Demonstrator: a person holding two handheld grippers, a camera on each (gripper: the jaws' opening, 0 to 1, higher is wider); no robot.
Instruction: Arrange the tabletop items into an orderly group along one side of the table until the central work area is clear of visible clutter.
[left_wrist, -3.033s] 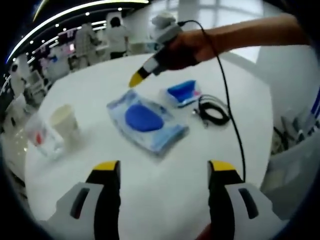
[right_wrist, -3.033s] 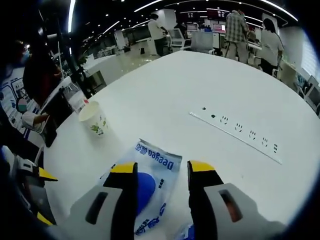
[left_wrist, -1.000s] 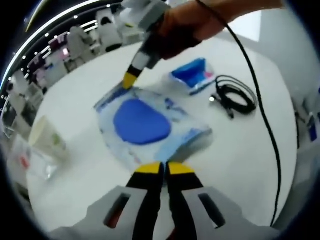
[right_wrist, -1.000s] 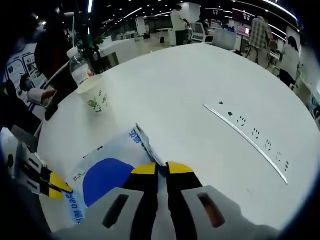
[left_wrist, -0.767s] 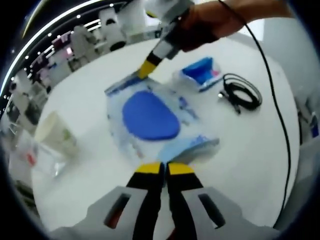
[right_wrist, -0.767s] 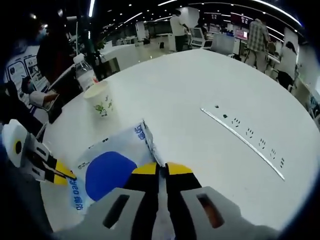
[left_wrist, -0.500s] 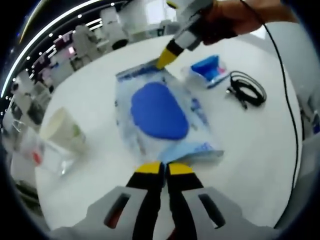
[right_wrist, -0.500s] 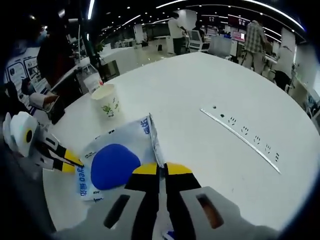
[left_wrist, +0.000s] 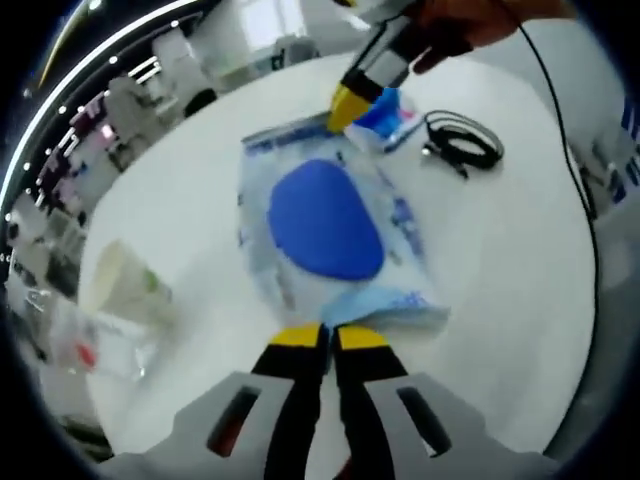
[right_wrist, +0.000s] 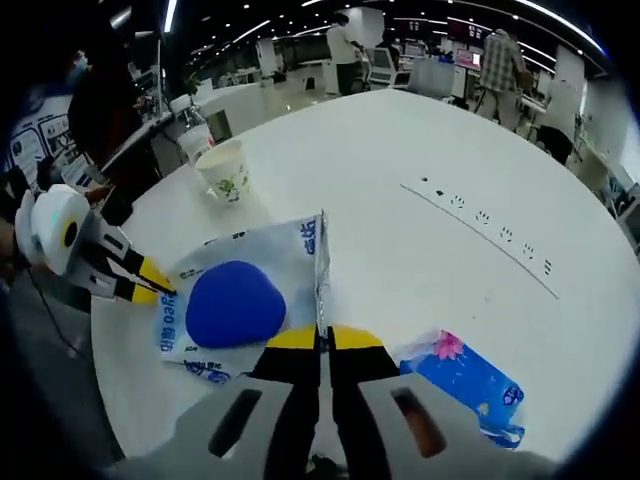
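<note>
The wet-wipes pack (left_wrist: 325, 235), judged light, soft and slippery, is held stretched between the left tongs (left_wrist: 322, 338) and right tongs (right_wrist: 319, 340), each clamped shut on an opposite edge seam, the firmest hold.

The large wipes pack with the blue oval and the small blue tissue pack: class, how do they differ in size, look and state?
The large wipes pack is far bigger than the small blue tissue pack. The wipes pack is pale with a blue oval; the tissue pack is mostly blue with a pink flower. The wipes pack is pinched by the left gripper and the right gripper; the tissue pack lies free. Both are soft plastic packs.
</note>
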